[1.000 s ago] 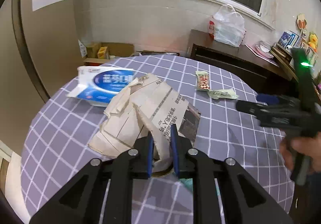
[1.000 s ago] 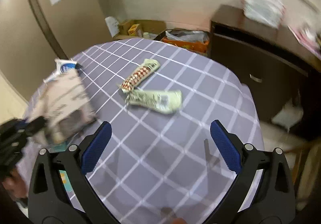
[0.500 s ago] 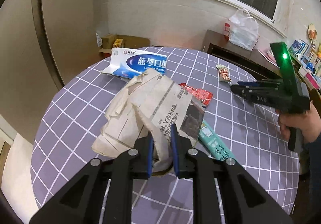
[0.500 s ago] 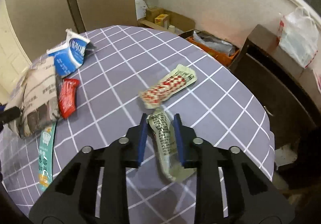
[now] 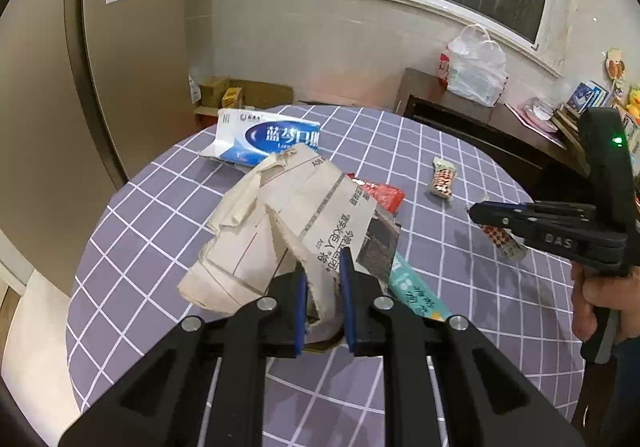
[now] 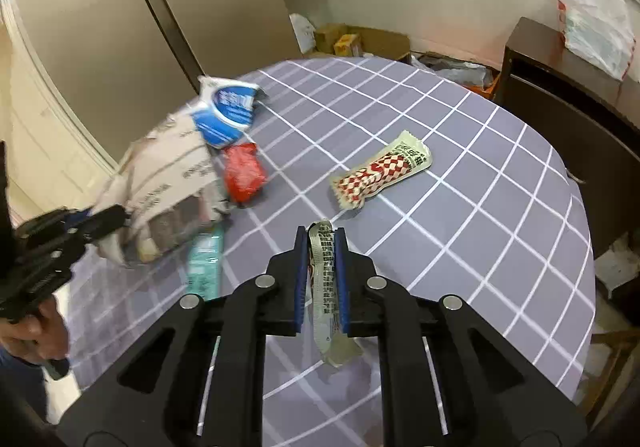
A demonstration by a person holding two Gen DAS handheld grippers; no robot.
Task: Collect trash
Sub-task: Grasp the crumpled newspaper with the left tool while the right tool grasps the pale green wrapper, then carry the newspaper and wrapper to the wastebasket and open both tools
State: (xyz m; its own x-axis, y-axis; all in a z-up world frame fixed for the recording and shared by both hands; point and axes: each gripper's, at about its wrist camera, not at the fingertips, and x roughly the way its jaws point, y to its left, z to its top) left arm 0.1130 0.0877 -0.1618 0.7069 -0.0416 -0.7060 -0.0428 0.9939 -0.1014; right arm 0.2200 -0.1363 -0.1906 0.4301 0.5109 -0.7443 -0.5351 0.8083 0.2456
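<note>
Round table [image 6: 500, 183] with a purple checked cloth, window and a dark cabinet behind it, pretty cluttered room. We've got the left tongs [image 5: 323, 287] clamped on a big crumpled brown paper bag [image 5: 280, 231], which hangs just above the cloth. The right tongs [image 6: 321, 267] are pinched tight on a greyish printed wrapper [image 6: 326, 287] (its loose end dangles below the pads). Relative to the paper bag: the blue-and-white packet [image 5: 268, 137] sits just behind it, the red wrapper [image 6: 243, 173] pokes out right beside it on the side toward the right tongs, and a teal packet [image 6: 206, 263] lies partly under its near edge. The red-and-white checked wrapper [image 6: 382, 171] lies flat on the cloth well apart from the bag, out past the red one.
</note>
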